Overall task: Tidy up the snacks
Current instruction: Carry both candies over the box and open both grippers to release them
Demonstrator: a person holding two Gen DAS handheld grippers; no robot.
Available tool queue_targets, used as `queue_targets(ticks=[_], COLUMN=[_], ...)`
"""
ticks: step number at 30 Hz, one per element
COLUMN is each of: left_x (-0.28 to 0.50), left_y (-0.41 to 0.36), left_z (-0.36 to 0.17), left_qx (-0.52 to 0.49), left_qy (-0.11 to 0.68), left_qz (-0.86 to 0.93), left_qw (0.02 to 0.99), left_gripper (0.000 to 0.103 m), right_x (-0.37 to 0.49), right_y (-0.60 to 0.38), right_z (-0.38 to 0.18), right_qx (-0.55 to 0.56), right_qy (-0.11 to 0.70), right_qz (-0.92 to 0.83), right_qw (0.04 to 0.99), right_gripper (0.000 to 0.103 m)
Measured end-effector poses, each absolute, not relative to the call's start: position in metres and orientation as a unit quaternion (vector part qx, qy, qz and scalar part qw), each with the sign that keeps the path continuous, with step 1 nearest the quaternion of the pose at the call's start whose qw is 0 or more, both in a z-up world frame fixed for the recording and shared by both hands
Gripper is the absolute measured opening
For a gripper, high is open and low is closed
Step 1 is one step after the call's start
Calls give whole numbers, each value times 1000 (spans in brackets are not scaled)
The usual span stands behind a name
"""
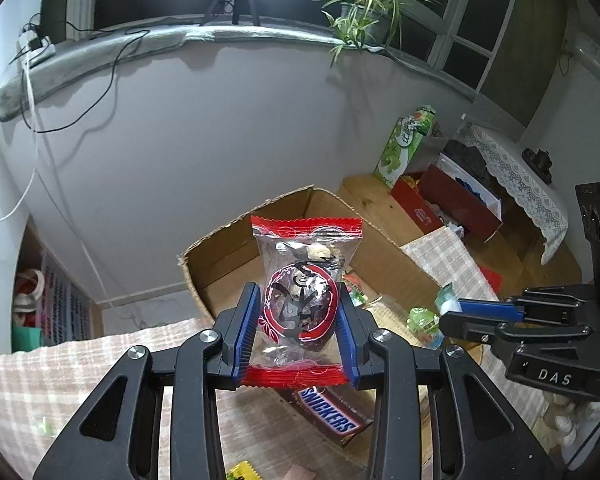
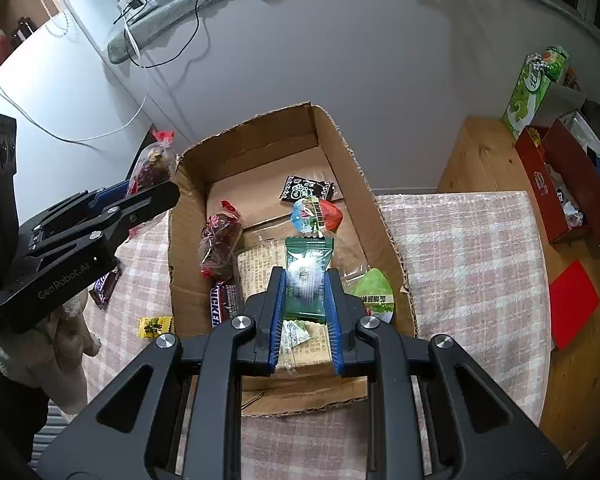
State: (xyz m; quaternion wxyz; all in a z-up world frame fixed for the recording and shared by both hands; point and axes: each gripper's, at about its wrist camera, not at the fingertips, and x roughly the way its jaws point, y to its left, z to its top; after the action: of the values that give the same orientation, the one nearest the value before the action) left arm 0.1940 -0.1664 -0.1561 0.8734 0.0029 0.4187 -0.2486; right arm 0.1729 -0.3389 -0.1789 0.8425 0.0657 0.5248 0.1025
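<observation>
Snacks lie in the cardboard box (image 2: 352,168) — on the tablecloth (image 2: 472,264).

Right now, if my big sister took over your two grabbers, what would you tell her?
Left gripper: shut on the red-edged clear snack packet, held up beside the cardboard box.
Right gripper: shut on the green packet, over the box.
Done: several snacks already lie in the box.
Left: drop both packets in, then fetch the Snickers bar and the yellow candy from the checked cloth.
</observation>
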Motion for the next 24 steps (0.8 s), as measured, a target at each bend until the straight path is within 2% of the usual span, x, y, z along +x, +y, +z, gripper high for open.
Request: queue_targets(ticks=[6, 9, 10, 11, 13, 18, 20, 24], left_x=[194, 195, 195, 195, 195, 193, 191, 186], left_y=[-175, -176, -177, -176, -176, -172, -170, -166], left_z=[-156, -155, -154, -154, -153, -150, -148, -143], left_qx=[15, 13, 12, 10, 11, 7, 7, 8], left_qy=[421, 423, 423, 423, 421, 420, 418, 414], left_qz=[-255, -250, -250, -250, -250, -250, -249, -247], left_qw=[870, 871, 871, 871, 872, 873, 874, 876], left_gripper=[36, 46, 46, 46, 46, 46, 46, 46], right_x=[175, 175, 175, 174, 172, 170, 169, 166], right_y=[-340, -340, -340, -340, -341, -338, -337, -333], right_z=[-180, -180, -179, -178, -176, -172, -171, -169], right_qx=[65, 61, 59, 58, 56, 52, 51, 48], right_qy=[524, 524, 523, 522, 516, 516, 515, 513], right_qz=[102, 100, 98, 96, 93, 93, 94, 97], right_qw=[843, 844, 844, 846, 850, 850, 851, 852], right_gripper=[20, 23, 29, 44, 59, 60, 67, 67])
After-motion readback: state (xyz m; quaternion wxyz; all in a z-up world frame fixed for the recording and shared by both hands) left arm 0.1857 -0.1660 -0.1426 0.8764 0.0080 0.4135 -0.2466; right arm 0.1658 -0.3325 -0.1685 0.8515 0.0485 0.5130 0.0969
